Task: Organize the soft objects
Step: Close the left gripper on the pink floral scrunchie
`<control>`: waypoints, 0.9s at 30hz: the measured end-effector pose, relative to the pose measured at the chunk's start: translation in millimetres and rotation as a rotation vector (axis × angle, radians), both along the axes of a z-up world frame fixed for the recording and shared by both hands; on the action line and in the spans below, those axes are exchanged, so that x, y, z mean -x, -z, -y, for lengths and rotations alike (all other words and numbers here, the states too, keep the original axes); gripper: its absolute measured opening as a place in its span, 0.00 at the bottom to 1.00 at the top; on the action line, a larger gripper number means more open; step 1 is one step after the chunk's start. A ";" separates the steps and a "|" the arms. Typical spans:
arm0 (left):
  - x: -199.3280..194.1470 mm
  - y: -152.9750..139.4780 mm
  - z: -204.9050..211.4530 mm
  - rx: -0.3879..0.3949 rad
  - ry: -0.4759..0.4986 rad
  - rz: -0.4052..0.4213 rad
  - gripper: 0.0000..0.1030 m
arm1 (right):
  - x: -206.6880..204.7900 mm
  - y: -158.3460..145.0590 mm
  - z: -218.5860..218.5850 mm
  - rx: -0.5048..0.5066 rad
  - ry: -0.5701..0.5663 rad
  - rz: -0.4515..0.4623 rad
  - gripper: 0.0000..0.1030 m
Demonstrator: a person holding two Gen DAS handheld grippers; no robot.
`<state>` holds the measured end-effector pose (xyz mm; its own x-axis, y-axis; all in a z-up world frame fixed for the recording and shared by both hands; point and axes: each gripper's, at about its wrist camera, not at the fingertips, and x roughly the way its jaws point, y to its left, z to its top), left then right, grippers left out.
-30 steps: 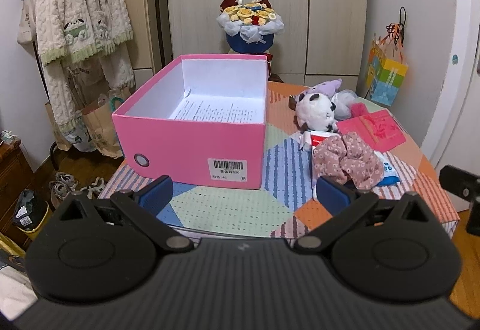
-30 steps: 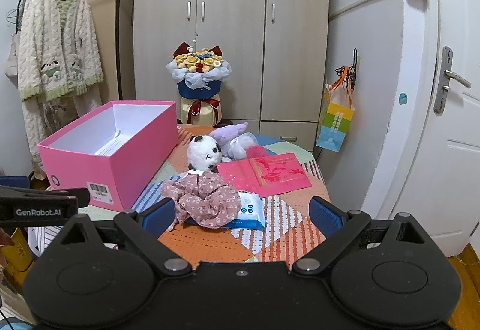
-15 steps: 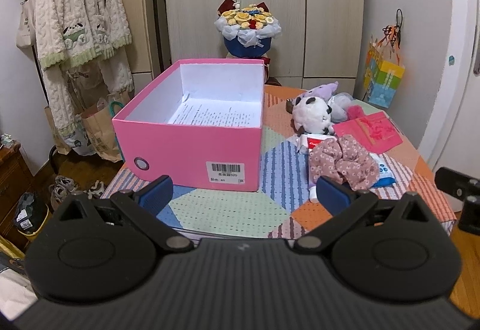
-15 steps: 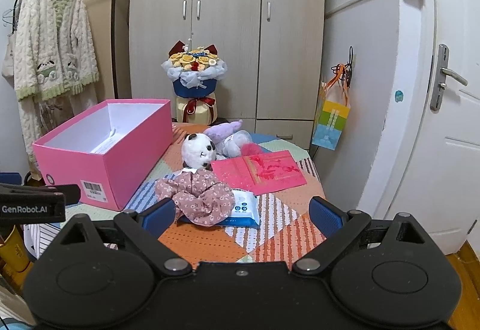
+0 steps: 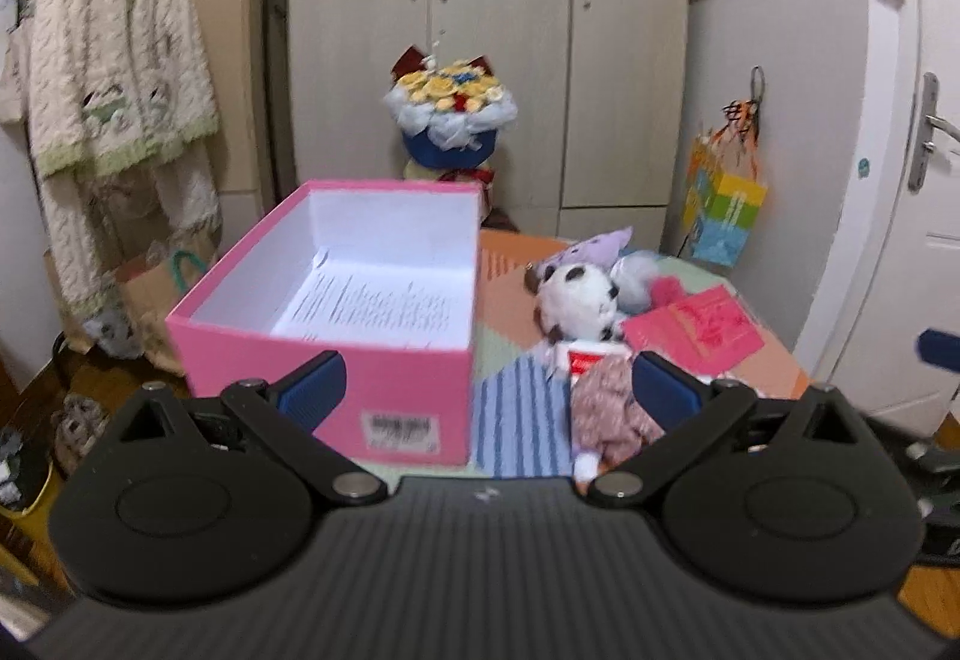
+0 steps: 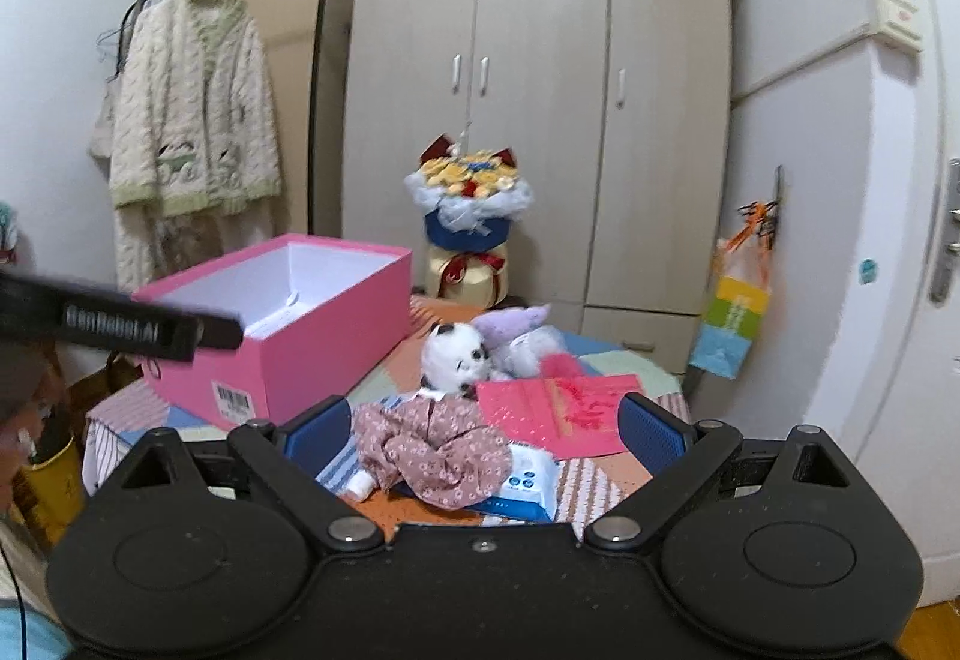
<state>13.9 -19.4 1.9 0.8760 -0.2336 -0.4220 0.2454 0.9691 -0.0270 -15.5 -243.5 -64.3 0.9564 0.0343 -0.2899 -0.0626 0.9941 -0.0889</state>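
Note:
An open pink box (image 5: pixel 336 366) with a printed sheet inside stands on the patchwork table (image 5: pixel 516 420); it also shows in the right wrist view (image 6: pixel 324 336). A panda plush in a floral dress (image 5: pixel 579 300) lies to its right, with a purple plush (image 5: pixel 600 246) behind. In the right wrist view the panda plush (image 6: pixel 456 357) and its dress (image 6: pixel 432 447) lie just ahead of my right gripper (image 6: pixel 483 429), which is open and empty. My left gripper (image 5: pixel 486 390) is open and empty, in front of the box's near right corner.
A pink card (image 6: pixel 564 411) and a wipes pack (image 6: pixel 528 483) lie beside the plush. A flower bouquet (image 5: pixel 450 120) stands behind the table by the wardrobe (image 6: pixel 540 90). A cardigan (image 5: pixel 114 78) hangs at left. A gift bag (image 5: pixel 723 210) hangs on the right wall near the door.
Both grippers have risen and moved forward toward the table. The left gripper swung right, toward the plush. Both stay open. The objects have not moved.

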 end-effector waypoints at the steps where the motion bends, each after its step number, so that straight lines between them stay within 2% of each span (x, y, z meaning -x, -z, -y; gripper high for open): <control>1: -4.0 1.6 4.6 -0.006 0.013 -0.001 0.99 | -8.0 3.9 2.3 -0.003 -0.005 -0.014 0.95; 8: -43.3 26.7 51.8 -0.077 0.154 -0.046 0.96 | -60.2 38.9 14.0 -0.041 -0.088 -0.129 0.94; 11: -60.7 41.9 67.5 -0.080 0.215 -0.096 0.85 | -78.5 52.3 13.8 -0.041 -0.120 -0.158 0.94; 15: -84.0 58.1 81.1 -0.057 0.262 -0.165 0.76 | -97.9 67.7 6.0 0.013 -0.143 -0.153 0.93; 19: -104.7 70.9 85.9 -0.014 0.301 -0.238 0.73 | -117.3 75.0 8.2 -0.006 -0.171 -0.150 0.93; 23: -114.0 79.1 84.6 0.009 0.313 -0.259 0.71 | -134.8 79.2 8.2 -0.013 -0.215 -0.143 0.93; 27: -125.8 83.6 86.8 0.037 0.333 -0.289 0.67 | -152.9 86.8 1.6 0.000 -0.224 -0.181 0.93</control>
<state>139.7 -106.2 -81.6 0.5974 -0.5024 -0.6251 0.5212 0.8356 -0.1734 137.4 -245.1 -151.1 0.8575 0.2392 -0.4556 -0.2957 0.9537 -0.0558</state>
